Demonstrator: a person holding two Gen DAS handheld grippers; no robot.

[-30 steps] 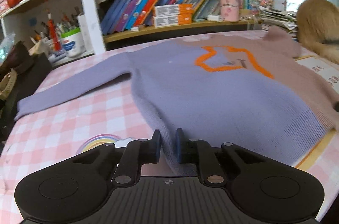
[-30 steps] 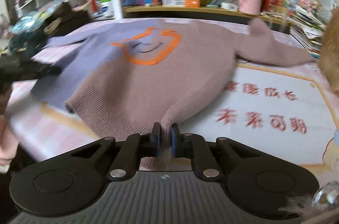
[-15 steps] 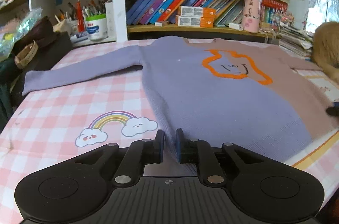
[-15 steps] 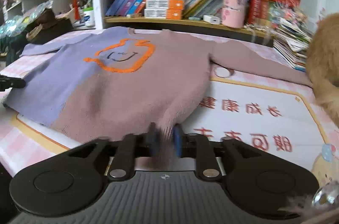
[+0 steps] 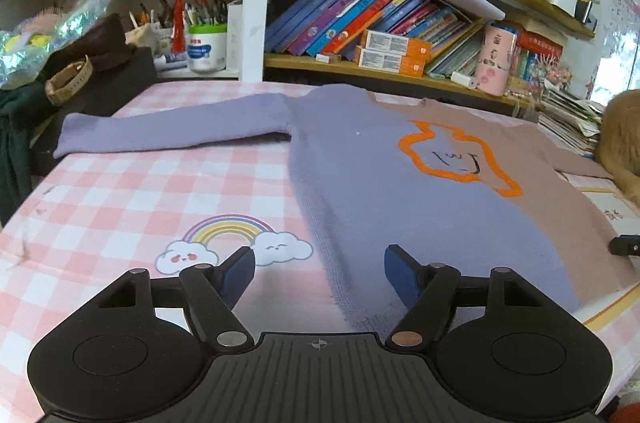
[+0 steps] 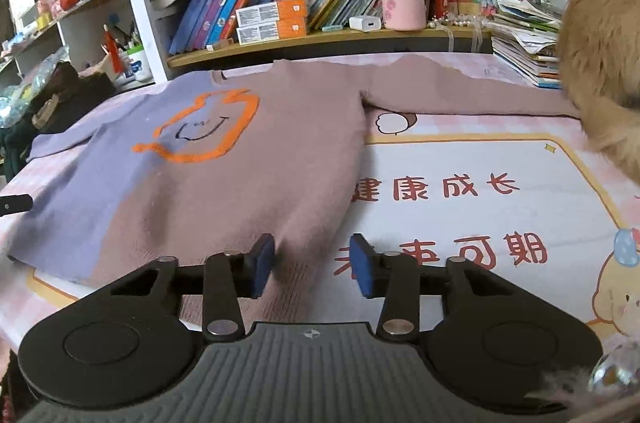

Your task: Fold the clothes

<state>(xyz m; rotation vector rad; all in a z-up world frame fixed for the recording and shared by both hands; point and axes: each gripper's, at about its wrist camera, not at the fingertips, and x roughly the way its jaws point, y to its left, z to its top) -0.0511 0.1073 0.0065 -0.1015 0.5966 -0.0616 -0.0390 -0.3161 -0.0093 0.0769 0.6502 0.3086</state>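
Tools first: our left tool [image 5: 319,269] is opening over the sweater's [image 5: 400,191] hem corner, gripping nothing; our right tool [image 6: 312,265] is closing, pads clear of the hem. Sweater lies flat on the desk [image 5: 120,199]. We should pinch both corners evenly.

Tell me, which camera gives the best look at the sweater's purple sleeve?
The left wrist view. There the purple sleeve lies stretched out flat across the pink checked tablecloth, visible along its whole length to the cuff. In the right wrist view only a foreshortened strip of it shows at the far left edge.
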